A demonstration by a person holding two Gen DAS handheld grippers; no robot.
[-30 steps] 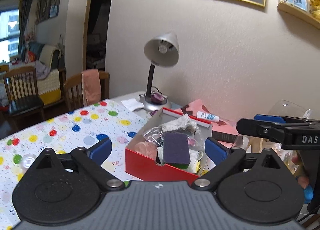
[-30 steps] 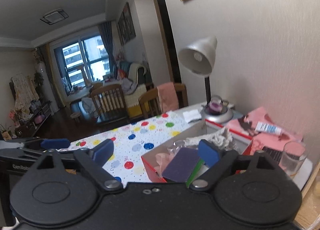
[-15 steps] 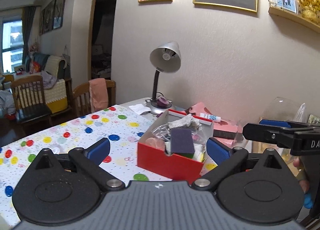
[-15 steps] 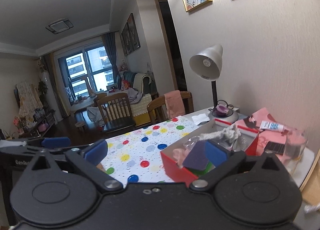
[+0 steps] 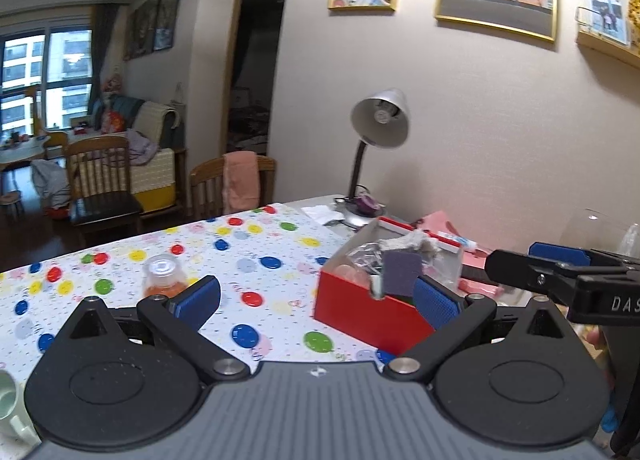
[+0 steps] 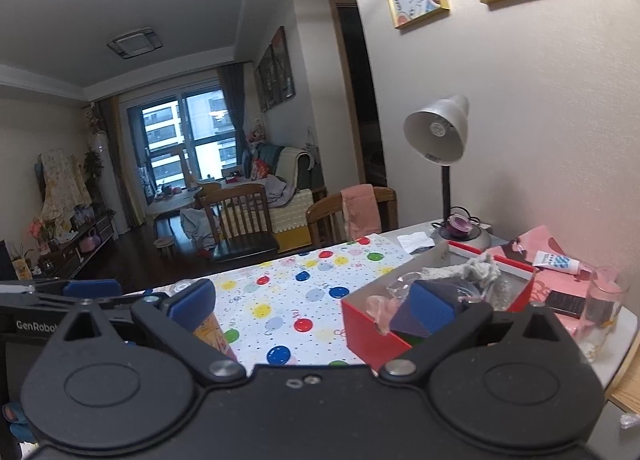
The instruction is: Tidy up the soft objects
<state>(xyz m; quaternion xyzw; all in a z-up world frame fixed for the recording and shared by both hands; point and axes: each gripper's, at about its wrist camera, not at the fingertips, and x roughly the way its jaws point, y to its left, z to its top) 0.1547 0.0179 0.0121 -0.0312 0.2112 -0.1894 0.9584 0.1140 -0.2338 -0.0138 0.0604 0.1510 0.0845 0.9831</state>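
Counter (image 5: 256, 256): covered by a white cloth with coloured dots; more of that cloth shows in both views than a second ago, since both cameras have drawn back from the box
Desk lamp (image 5: 380, 119): stands at the counter's far end by the wall, shade tilted toward the camera; it looks smaller and farther than before
Red box (image 5: 360, 312): sits on the counter right of centre, open-topped and crammed; a second ago it filled the space between the left gripper's fingers, now it lies mostly beyond the right-hand finger
Left gripper (image 5: 316, 300): jaws spread wide, nothing between them but bare cloth, as before
Right gripper (image 6: 312, 304): jaws fully apart and empty; its right-hand pad overlaps the box in its own view
Purple sponge (image 5: 402, 274): upright in the near end of the box, a green layer under it
Grey rag (image 6: 468, 270): draped over the box's far end
Orange bottle (image 5: 164, 278): newly in view, on the cloth just behind the left gripper's left-hand pad
Glass (image 6: 604, 296): right of the box, near the counter's edge
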